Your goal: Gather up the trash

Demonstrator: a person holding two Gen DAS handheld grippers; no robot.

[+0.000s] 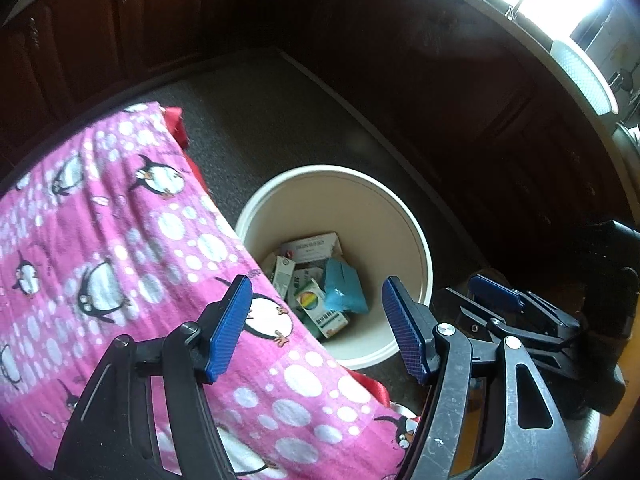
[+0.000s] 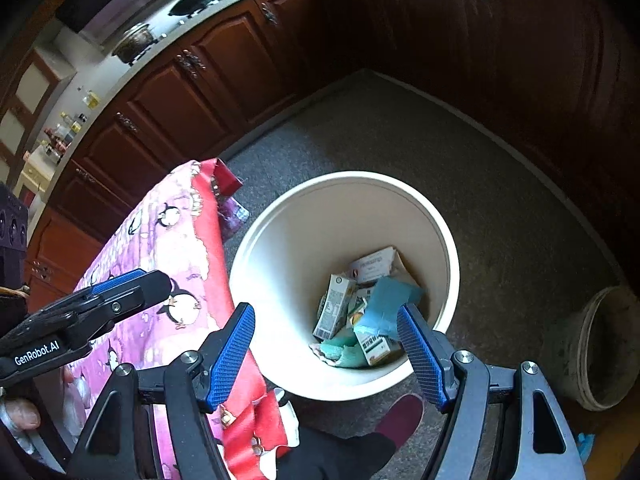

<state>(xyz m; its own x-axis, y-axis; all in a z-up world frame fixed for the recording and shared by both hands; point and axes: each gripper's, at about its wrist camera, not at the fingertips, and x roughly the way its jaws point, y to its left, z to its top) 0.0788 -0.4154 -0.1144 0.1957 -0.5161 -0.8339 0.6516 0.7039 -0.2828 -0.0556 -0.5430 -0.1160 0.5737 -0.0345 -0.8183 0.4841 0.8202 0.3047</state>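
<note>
From the left wrist camera, we looked down on a white bin (image 1: 335, 264) standing on grey kitchen floor (image 1: 280, 128), just right of a surface draped in a pink penguin cloth (image 1: 100, 248). At the bin's bottom lay the trash: several small cardboard cartons (image 1: 316, 304) and a crumpled blue packet (image 1: 344, 290), all touching in 1 heap. Our left gripper (image 1: 316, 328) hung above the bin's near rim, its 2 blue pads spread wide with nothing between them. The right gripper (image 1: 496, 292) showed side-on at the right; from here we could not tell how its jaws stood.

From the right wrist camera, the same bin (image 2: 344, 280) sat near centre, cartons (image 2: 334, 312) and blue packet (image 2: 386, 308) inside. Our right gripper (image 2: 326, 354) also stood wide apart and empty over the near rim. The left gripper (image 2: 120, 292) crossed the cloth (image 2: 168, 232) at left.

We judged the cartons light, stiff yet easily crushed, best pinched across their flat faces; the packet looked soft and possibly slippery, best taken at a fold.
</note>
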